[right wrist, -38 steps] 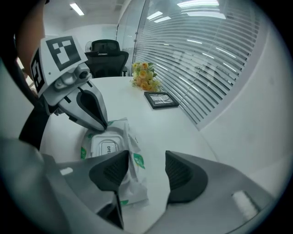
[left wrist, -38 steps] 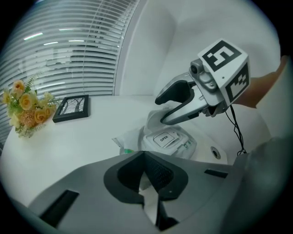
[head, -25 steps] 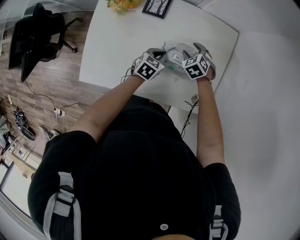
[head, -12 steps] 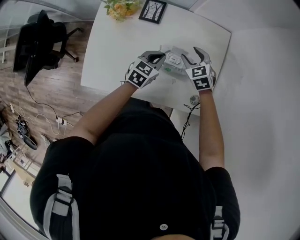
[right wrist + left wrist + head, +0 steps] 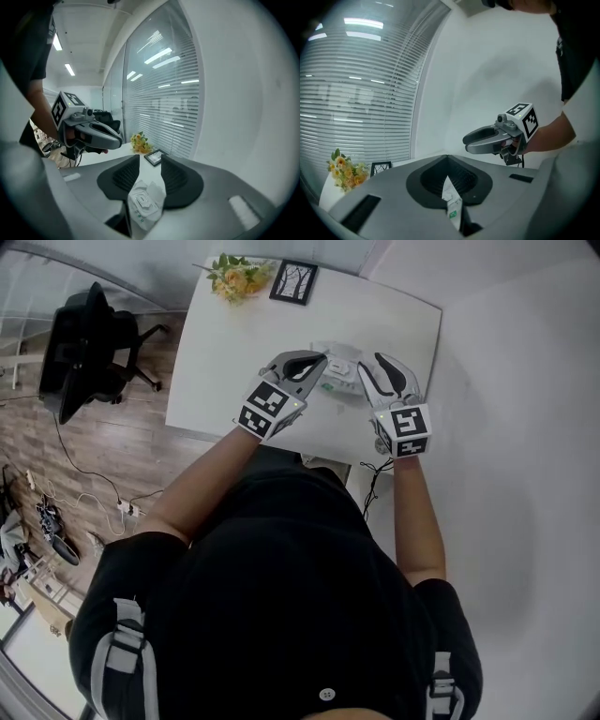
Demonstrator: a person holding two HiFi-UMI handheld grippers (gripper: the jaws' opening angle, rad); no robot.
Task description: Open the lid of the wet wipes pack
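- Fingers, left gripper (image 5: 446, 161): clenched together, pinching a thin edge of the wet wipes pack (image 5: 453, 206), which stands edge-on between the pads.
- Fingers, right gripper (image 5: 150, 161): spread apart, grasping nothing. The pack lies in the gap below them, top face toward this camera, with no pad seen pressing it.
- Change, near side: both marker cubes have drawn back toward the near edge of the table (image 5: 234, 352). The right one now hangs by the near right corner. The grippers were bunched over the pack a second ago and now stand wider, leaving it exposed between the tips.
- Lid (image 5: 143, 199): a small rectangle on the top face, apparently lying flat; too small to rule out a lifted corner.
- Judgement: the left side pins and steadies the pack and the right gripper is freed for the lid. The opening itself is not yet done.
- Pack location: right of the table's centre, about midway between the near and far edges, apart from the right edge. Resting or slightly lifted, cannot tell.
- Open room: bare tabletop from the left gripper across to the left edge, and a bare strip beyond the pack toward the far right corner. The right edge lies near the right gripper, so there is less room for an outward sweep.
- Far left corner: flowers (image 5: 239, 276) and picture frame (image 5: 293, 282), well apart from the work.
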